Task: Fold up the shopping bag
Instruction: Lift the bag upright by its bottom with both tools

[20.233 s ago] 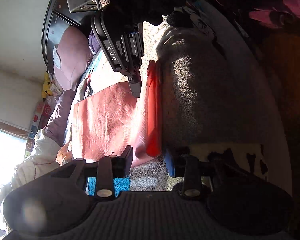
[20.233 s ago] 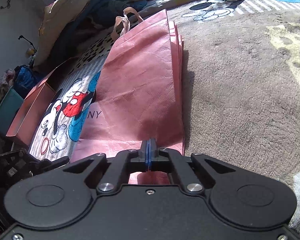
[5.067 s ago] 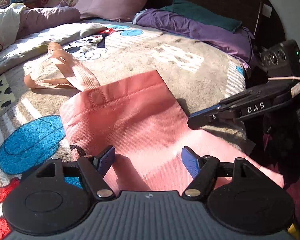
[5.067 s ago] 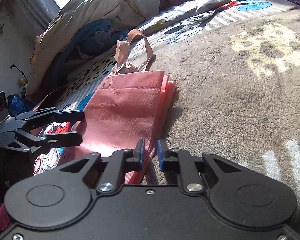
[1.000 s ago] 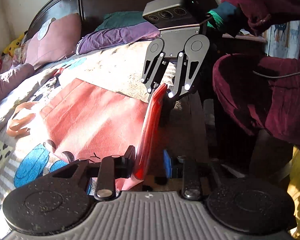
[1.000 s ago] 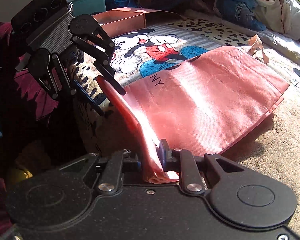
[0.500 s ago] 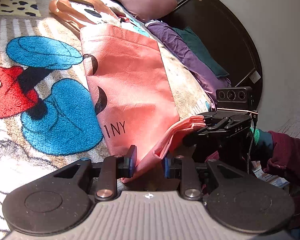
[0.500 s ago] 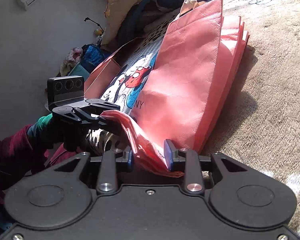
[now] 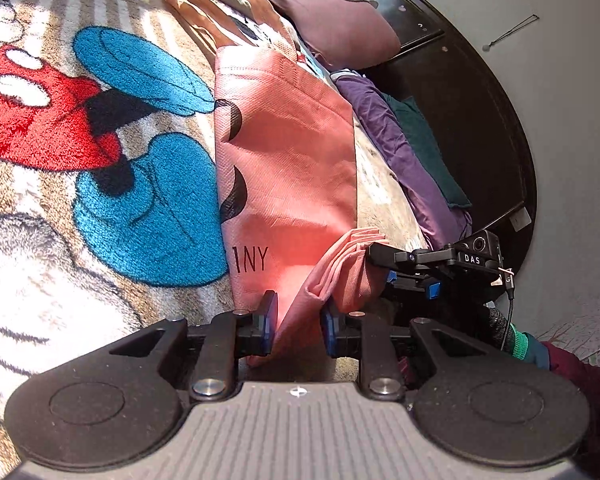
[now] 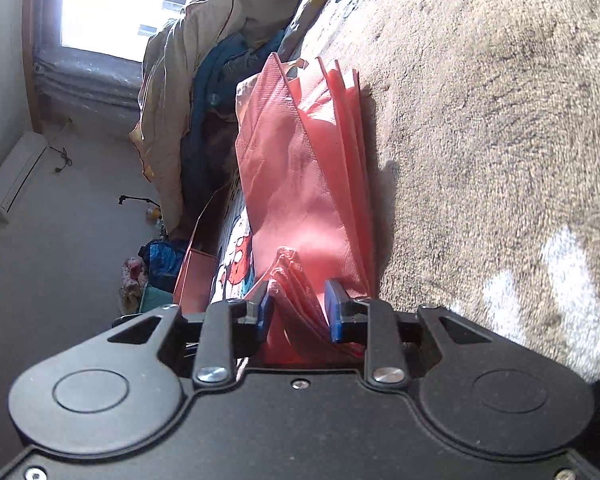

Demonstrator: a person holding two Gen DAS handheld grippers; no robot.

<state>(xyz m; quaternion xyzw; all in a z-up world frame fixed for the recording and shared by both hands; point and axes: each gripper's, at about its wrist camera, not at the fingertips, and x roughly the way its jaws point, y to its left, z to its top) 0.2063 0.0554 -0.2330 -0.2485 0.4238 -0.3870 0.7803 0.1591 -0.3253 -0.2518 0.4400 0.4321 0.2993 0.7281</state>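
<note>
Pink woven-fabric shopping bag lies flat on the cartoon-print plush bed blanket, black "INY" readable near its bottom edge; "DAS" on the right tool. Left tool narrow, clamped on the bag's bunched bottom edge; right tool's jaws closing, bunched bag folds between them.

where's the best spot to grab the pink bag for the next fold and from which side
Take the pink bag by its bunched bottom edge, coming in low from that near end. The layers gather there into one thick pleat, and both the left tool and right tool already straddle it.
</note>
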